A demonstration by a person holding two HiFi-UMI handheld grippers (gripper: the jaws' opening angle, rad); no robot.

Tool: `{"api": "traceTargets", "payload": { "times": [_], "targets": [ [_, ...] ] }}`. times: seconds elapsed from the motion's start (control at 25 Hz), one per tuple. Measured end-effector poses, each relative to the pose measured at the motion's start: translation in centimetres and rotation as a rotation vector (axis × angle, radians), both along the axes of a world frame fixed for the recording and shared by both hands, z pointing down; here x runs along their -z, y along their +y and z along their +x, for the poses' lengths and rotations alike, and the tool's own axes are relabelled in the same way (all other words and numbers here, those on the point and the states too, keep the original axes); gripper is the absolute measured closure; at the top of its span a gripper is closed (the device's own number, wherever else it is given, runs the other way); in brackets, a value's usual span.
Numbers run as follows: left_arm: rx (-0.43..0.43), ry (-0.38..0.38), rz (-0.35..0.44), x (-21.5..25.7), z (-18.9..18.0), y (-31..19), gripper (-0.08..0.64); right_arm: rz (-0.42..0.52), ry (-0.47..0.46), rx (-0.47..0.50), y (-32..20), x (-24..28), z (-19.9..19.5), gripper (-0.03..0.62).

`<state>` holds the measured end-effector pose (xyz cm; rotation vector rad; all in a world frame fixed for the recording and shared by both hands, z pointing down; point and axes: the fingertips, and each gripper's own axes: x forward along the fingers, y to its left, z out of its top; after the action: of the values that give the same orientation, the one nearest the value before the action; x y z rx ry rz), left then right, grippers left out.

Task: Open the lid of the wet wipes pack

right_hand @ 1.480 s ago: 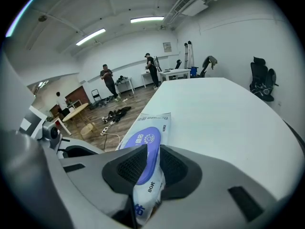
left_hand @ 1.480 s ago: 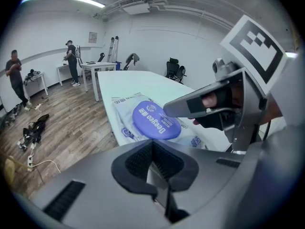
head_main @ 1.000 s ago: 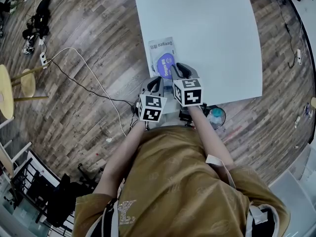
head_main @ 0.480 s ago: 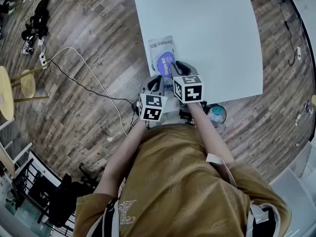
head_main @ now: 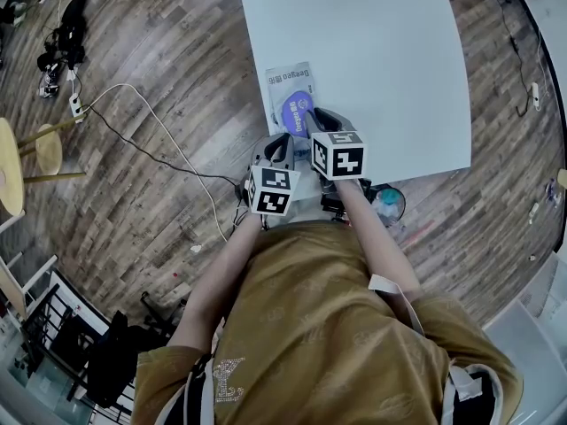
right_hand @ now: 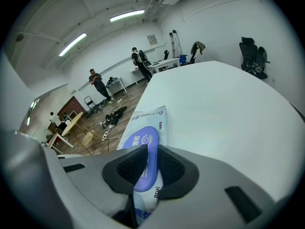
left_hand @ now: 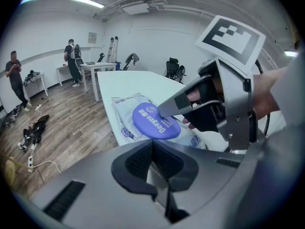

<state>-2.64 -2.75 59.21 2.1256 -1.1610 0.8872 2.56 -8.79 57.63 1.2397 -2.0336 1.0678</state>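
The wet wipes pack (head_main: 291, 82) lies flat near the left edge of the white table (head_main: 381, 60), with its blue oval lid (head_main: 297, 109) facing up. My right gripper (head_main: 312, 124) is at the lid's near edge. In the right gripper view the lid (right_hand: 145, 149) stands edge-on between the pads, raised off the pack (right_hand: 151, 115), and the right gripper (right_hand: 147, 173) is shut on it. My left gripper (head_main: 279, 144) hovers just to the near left of the pack, beside the right one. The left gripper (left_hand: 152, 168) is shut with nothing in it, and the lid (left_hand: 153, 121) shows ahead.
The table's near edge runs just under both grippers. A white cable (head_main: 159, 131) and a power strip (head_main: 77, 106) lie on the wooden floor to the left, near a yellow stool (head_main: 11, 162). A round blue-topped object (head_main: 387, 204) sits below the table's near edge. Two people (left_hand: 71, 61) stand far off.
My right gripper has shifted slightly farther over the table, holding the lid's near edge. The left gripper has barely moved.
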Motion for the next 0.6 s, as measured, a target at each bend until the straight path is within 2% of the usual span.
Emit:
{"api": "traceTargets", "payload": {
  "times": [0.16,0.4,0.6],
  "targets": [
    [0.003,0.002,0.000,-0.02,-0.43,-0.09,0.555,-0.041,-0.033,-0.006,-0.12,-0.35,-0.32,0.528],
    [-0.001,-0.003,0.001,-0.12,-0.43,0.02,0.555,-0.054,-0.049,-0.014,0.01,-0.53,-0.24,0.529],
    [-0.014,-0.015,0.007,0.00,-0.13,0.05,0.555,-0.084,-0.107,-0.023,-0.07,-0.40,0.31,0.547]
  ]
}}
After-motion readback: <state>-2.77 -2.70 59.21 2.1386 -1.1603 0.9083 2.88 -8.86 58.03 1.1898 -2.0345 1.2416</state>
